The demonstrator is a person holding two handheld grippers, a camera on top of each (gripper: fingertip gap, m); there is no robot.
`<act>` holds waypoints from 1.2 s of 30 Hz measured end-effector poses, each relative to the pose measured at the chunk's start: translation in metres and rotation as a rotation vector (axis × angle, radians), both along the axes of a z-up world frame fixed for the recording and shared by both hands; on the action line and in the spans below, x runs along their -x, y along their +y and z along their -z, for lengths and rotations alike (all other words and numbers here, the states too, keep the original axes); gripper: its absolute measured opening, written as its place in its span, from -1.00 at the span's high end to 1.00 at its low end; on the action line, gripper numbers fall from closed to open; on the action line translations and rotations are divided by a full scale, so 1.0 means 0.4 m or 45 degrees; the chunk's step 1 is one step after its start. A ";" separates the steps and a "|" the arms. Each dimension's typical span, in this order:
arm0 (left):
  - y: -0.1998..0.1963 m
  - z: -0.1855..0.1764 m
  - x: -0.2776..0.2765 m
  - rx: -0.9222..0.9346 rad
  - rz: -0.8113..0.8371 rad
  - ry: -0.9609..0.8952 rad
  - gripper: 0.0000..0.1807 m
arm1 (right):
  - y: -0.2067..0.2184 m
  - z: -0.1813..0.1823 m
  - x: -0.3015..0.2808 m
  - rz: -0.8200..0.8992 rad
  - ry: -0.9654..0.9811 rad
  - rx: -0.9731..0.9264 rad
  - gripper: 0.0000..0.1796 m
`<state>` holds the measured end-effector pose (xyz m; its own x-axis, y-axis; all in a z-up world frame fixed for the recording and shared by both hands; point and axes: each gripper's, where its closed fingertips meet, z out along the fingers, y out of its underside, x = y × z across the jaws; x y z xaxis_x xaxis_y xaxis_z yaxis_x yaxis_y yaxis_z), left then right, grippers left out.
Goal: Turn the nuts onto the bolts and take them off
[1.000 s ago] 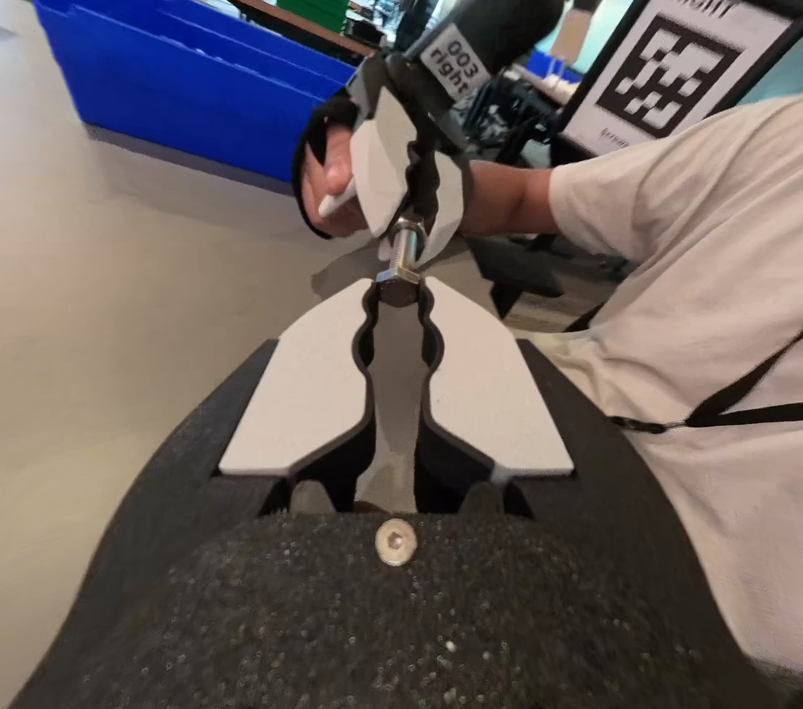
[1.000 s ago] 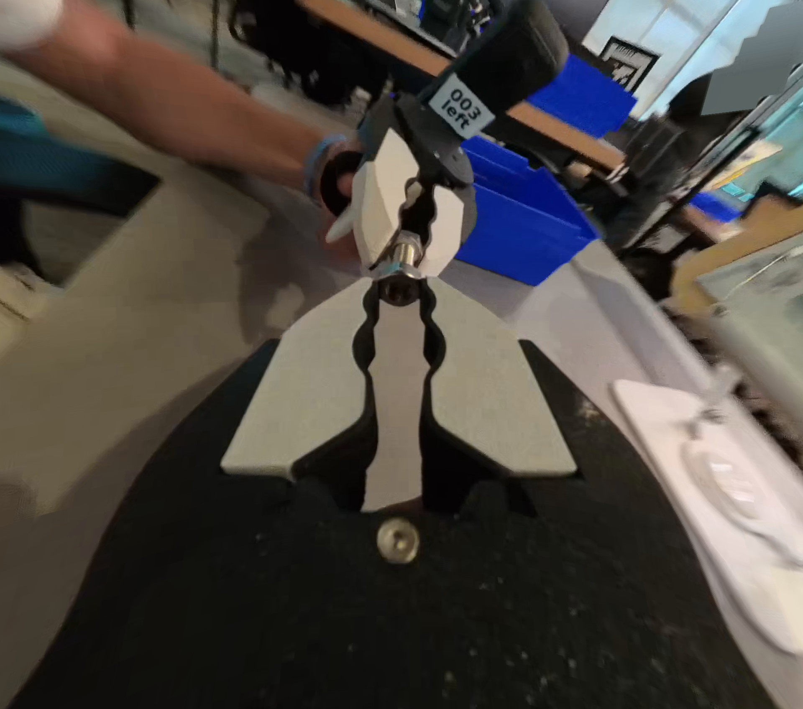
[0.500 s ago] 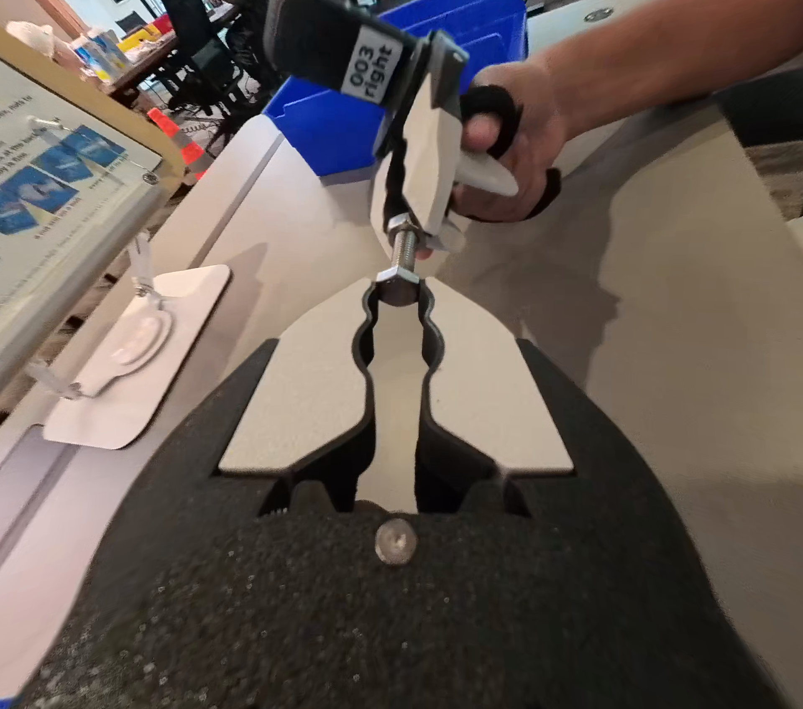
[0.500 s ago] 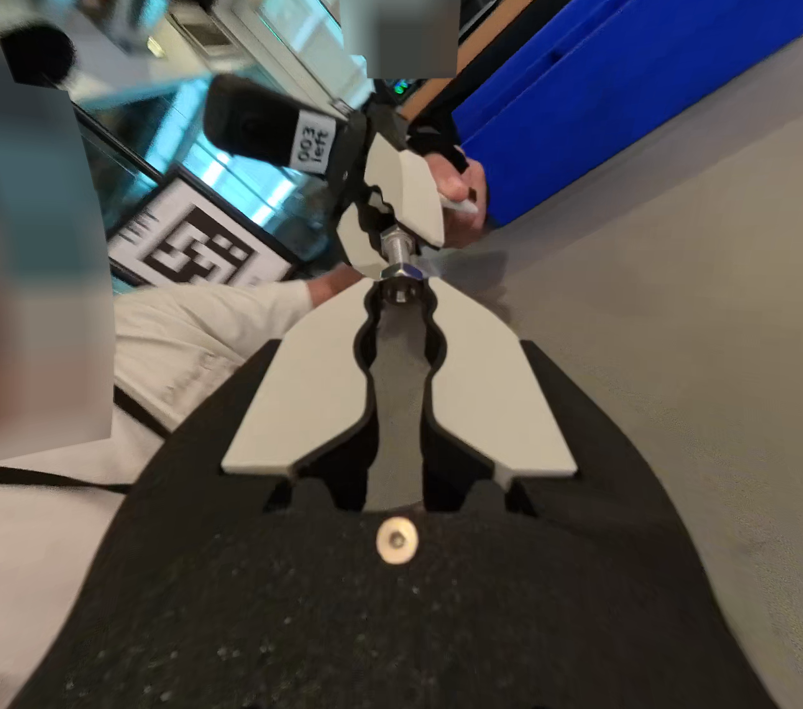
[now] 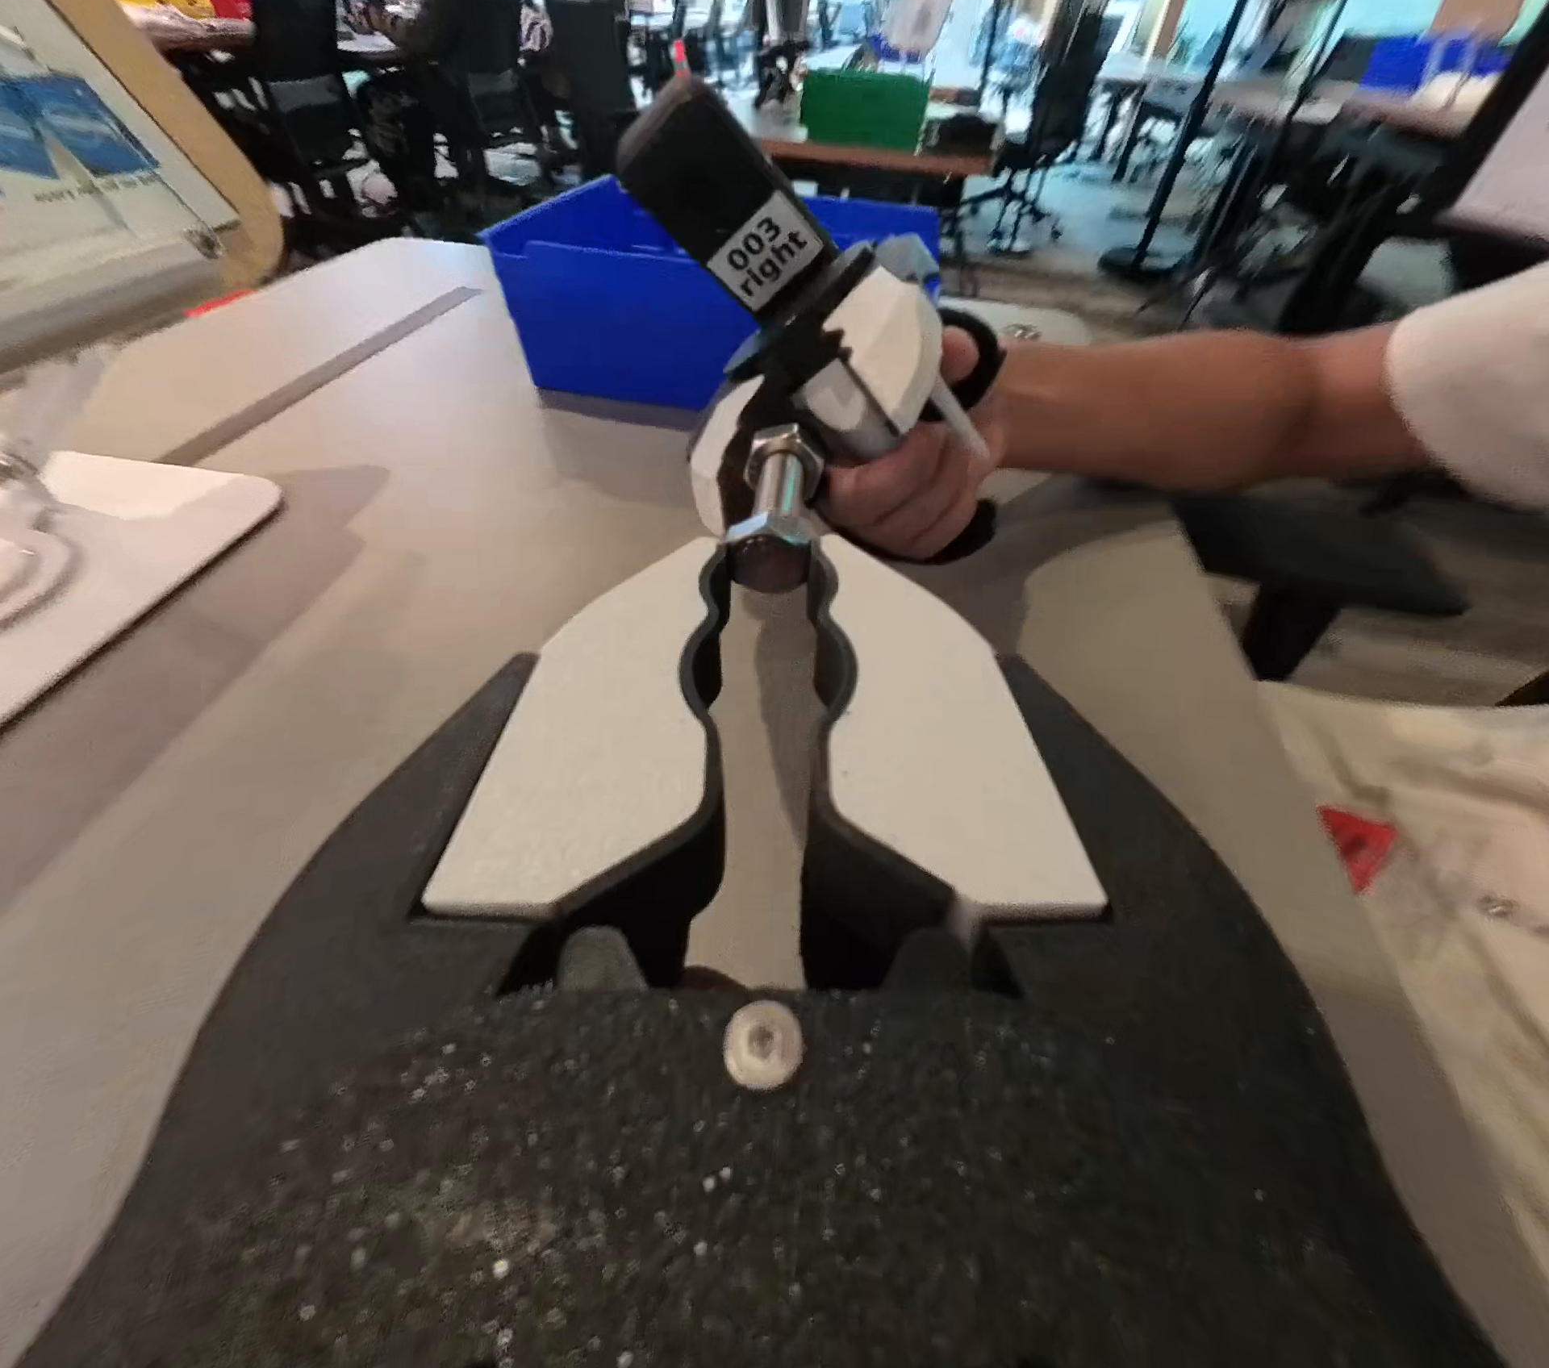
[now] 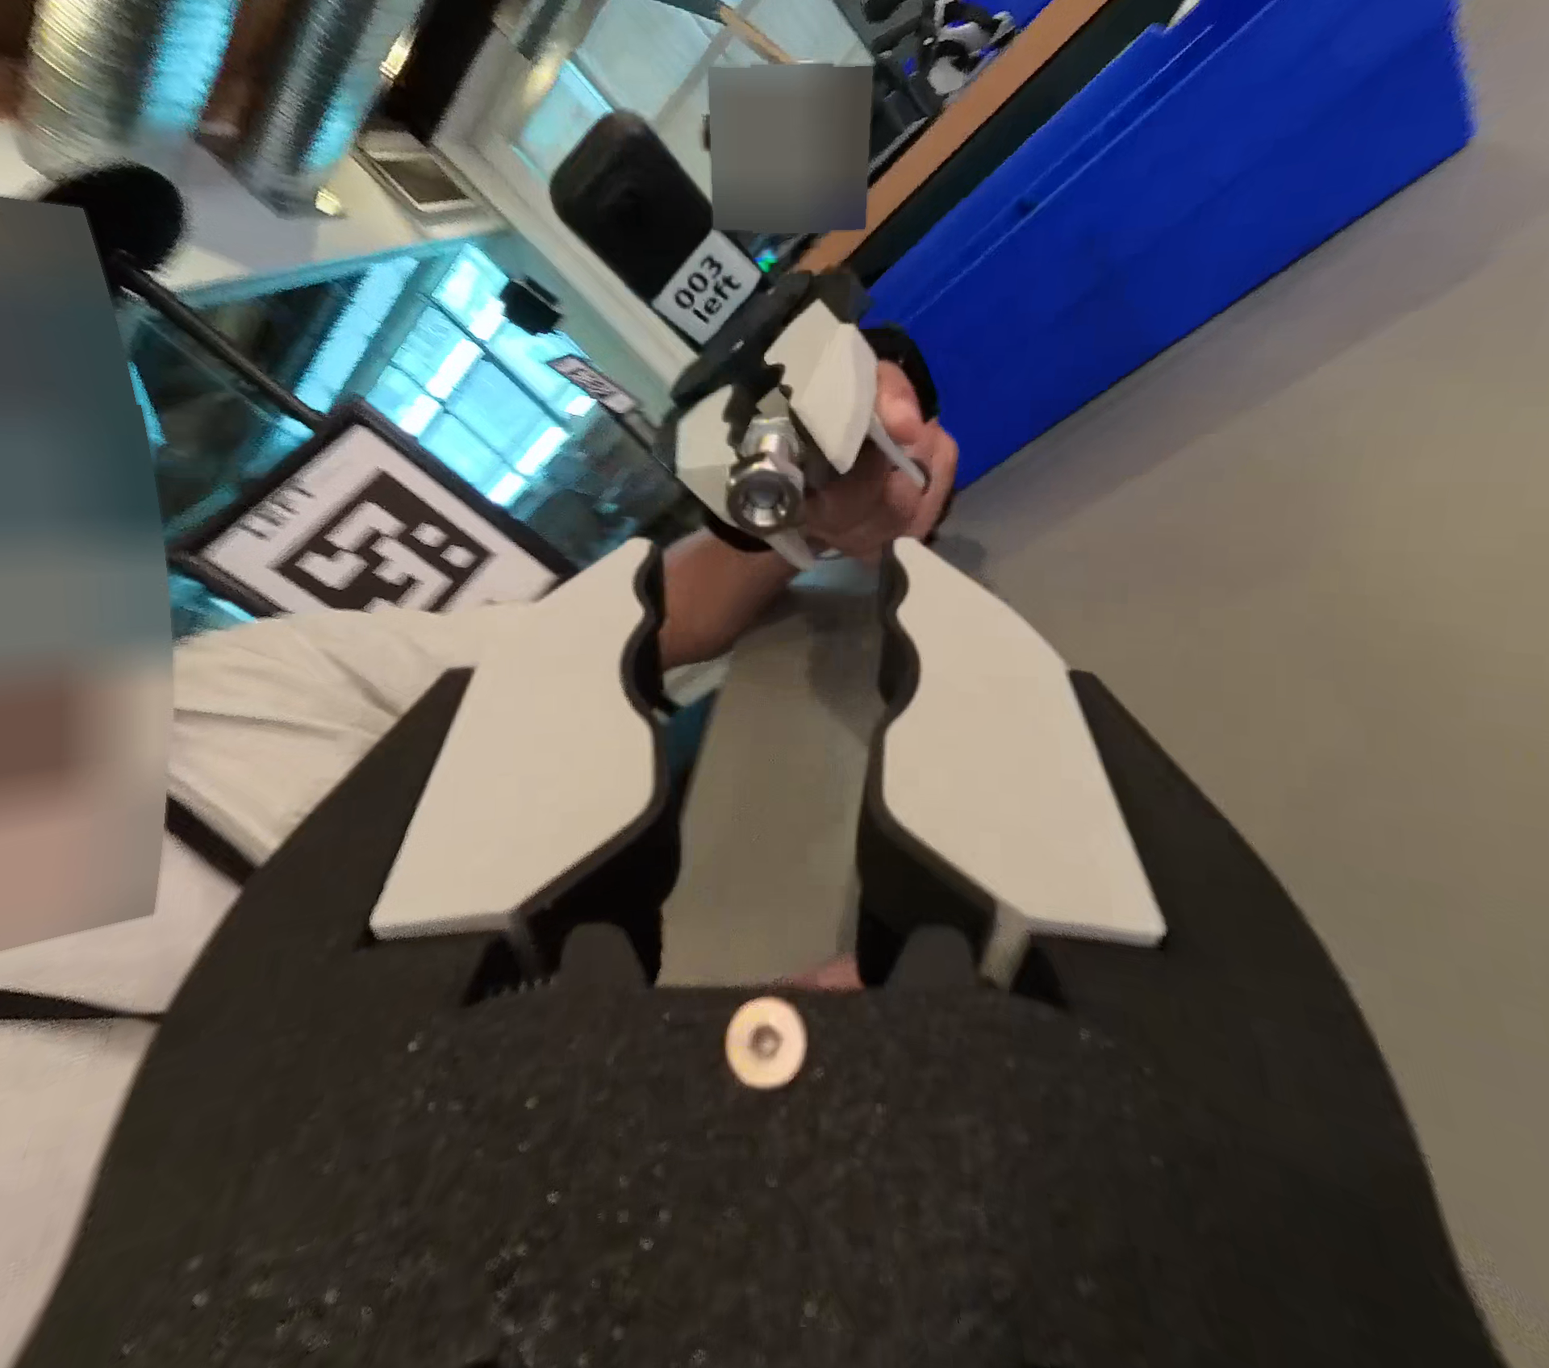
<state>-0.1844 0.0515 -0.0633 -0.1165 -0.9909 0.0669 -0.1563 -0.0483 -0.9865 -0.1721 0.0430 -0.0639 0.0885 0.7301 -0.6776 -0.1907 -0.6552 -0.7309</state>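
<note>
A steel bolt (image 5: 775, 494) is held in the air above the grey table (image 5: 377, 490). My left gripper (image 5: 767, 565) is shut on its hex head. A nut (image 5: 775, 444) sits near the far end of the shaft. My right gripper (image 6: 767, 557) is open, with its jaws wide apart. The nut end of the bolt (image 6: 760, 498) lies just beyond its fingertips, and I see no contact. In the left wrist view the right gripper's white fingers (image 5: 901, 356) stand spread behind the nut. A bare hand holds each gripper.
A blue bin (image 5: 603, 314) stands at the table's far edge and also shows in the right wrist view (image 6: 1173, 180). A white flat board (image 5: 109, 540) lies at the left. The person's white shirt (image 5: 1425, 909) is close on the right. A black-and-white marker board (image 6: 369, 540) stands behind. The grippers are tip to tip, or close to it.
My right gripper was shut on the nut end of the bolt; it has now opened and drawn back a little. My left gripper keeps hold of the bolt head. Both views have swung round.
</note>
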 end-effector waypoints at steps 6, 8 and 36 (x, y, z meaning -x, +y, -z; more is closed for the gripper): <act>-0.002 0.004 -0.001 0.357 0.133 -0.045 0.81 | -0.018 -0.008 -0.040 0.307 -0.508 -1.011 0.48; -0.012 0.011 -0.003 0.423 0.180 -0.031 0.81 | -0.036 -0.024 -0.043 0.437 -0.627 -1.342 0.54; -0.079 -0.017 -0.003 0.405 0.307 -0.053 0.81 | -0.039 -0.009 0.013 0.454 -0.765 -1.520 0.57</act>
<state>-0.1834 0.0199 -0.0567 -0.3519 -0.8656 0.3561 -0.1608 -0.3189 -0.9340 -0.1773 0.0273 -0.0605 0.4442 0.7114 0.5446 0.3272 0.4370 -0.8378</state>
